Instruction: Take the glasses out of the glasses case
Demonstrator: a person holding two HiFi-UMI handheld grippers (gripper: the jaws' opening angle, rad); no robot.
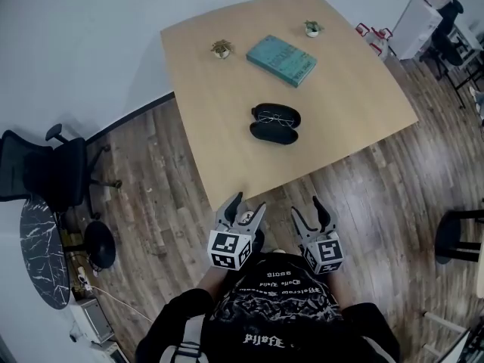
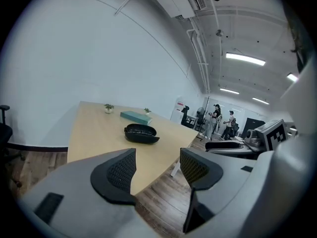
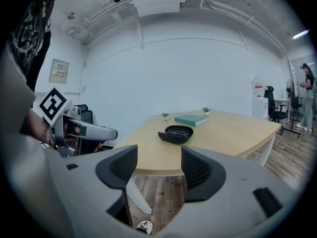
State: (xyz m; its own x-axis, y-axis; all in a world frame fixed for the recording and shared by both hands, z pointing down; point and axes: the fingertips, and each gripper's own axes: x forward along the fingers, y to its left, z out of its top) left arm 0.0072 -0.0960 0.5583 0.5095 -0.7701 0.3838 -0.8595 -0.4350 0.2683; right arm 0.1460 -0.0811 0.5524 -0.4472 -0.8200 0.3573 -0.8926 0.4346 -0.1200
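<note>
1. Nearest the head camera is the person's black printed shirt [image 1: 272, 308]. Just ahead of it the left gripper [image 1: 248, 205] and right gripper [image 1: 308, 209] are held side by side over the wooden floor [image 1: 159, 195], short of the table's near edge.
2. Both grippers have their jaws apart with nothing between them; each gripper view shows only table and floor through the gap.
3. The glasses case [image 1: 274, 132] lies open near the middle of the light wooden table [image 1: 219, 119], well away from both grippers. The glasses [image 1: 277, 116] rest inside the far half, with the other half lying flat towards the person.
4. Handling, as a judgement: the glasses look thin-framed, light and fragile, with lenses that would smudge or scratch. The bridge or a temple arm near the hinge seems the safest place for a gentle pinch. The case is probably rigid but light and smooth, so it may slide or lift with the glasses unless the other gripper steadies its rim.
5. Room to move: the table around the case is bare on all sides. A teal book [image 1: 281, 59] and two small potted plants [image 1: 221, 49] sit further back, well apart from it, so an approach over the near table edge looks unobstructed.
6. A black office chair [image 1: 45, 169] stands off to the left, clear of the reach.
</note>
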